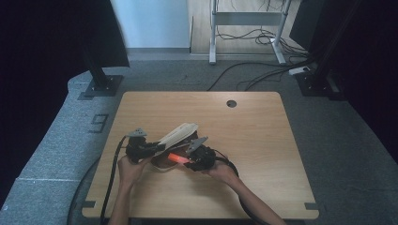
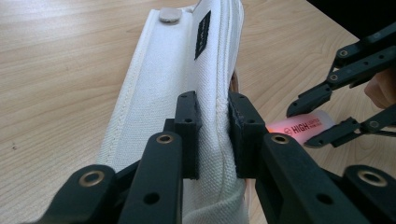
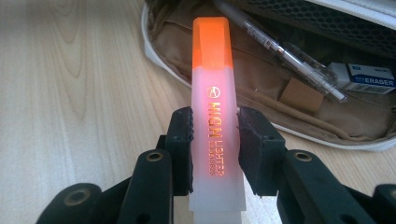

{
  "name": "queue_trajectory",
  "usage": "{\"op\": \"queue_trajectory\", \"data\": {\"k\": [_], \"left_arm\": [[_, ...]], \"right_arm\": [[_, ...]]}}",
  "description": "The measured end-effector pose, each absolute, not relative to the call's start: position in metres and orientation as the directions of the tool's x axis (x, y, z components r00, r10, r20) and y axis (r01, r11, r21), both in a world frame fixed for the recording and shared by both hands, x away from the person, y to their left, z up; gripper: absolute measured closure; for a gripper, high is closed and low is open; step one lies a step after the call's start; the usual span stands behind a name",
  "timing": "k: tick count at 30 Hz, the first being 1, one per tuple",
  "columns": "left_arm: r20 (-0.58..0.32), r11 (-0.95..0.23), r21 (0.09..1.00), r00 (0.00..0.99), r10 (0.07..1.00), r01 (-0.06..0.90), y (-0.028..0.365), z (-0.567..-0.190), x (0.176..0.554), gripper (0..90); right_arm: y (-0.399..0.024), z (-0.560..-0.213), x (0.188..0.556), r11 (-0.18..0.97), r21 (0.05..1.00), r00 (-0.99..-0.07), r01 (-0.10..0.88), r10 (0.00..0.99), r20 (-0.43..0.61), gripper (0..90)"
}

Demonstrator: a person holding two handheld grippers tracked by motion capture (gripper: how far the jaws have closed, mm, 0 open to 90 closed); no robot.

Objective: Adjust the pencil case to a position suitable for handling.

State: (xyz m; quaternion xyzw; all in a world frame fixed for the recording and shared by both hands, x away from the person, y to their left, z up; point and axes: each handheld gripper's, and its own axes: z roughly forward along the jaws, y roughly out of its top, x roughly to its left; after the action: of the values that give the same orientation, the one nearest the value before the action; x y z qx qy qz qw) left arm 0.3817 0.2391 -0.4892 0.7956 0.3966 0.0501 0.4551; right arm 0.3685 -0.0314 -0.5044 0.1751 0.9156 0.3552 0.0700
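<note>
A white canvas pencil case (image 1: 177,133) lies open on the wooden table (image 1: 253,140), its flap lifted. My left gripper (image 2: 214,135) is shut on the edge of that flap (image 2: 159,93) and holds it up. My right gripper (image 3: 214,144) is shut on an orange highlighter (image 3: 212,116), cap end pointing toward the case's tan inside (image 3: 261,70). In the high view the highlighter (image 1: 177,159) hangs at the case's mouth, between the left gripper (image 1: 157,149) and the right gripper (image 1: 188,161). Inside lie a clear pen (image 3: 285,51) and a white eraser (image 3: 366,77).
A small brown block (image 3: 301,95) sits in the case beside the pen. A round cable hole (image 1: 231,103) is in the table near its far edge. Black cables trail off the near edge. A desk frame and floor cables stand beyond the table.
</note>
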Motion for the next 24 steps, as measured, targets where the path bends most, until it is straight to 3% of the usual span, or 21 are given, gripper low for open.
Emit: {"op": "queue_trajectory", "data": {"k": [24], "left_arm": [[-0.266,-0.273,0.77,0.679,0.684,0.577,0.238,-0.487,0.38,76.3]], "right_arm": [[-0.012,-0.514,0.4,0.677,0.662,-0.904,0.32,0.427,0.0,65.0]]}}
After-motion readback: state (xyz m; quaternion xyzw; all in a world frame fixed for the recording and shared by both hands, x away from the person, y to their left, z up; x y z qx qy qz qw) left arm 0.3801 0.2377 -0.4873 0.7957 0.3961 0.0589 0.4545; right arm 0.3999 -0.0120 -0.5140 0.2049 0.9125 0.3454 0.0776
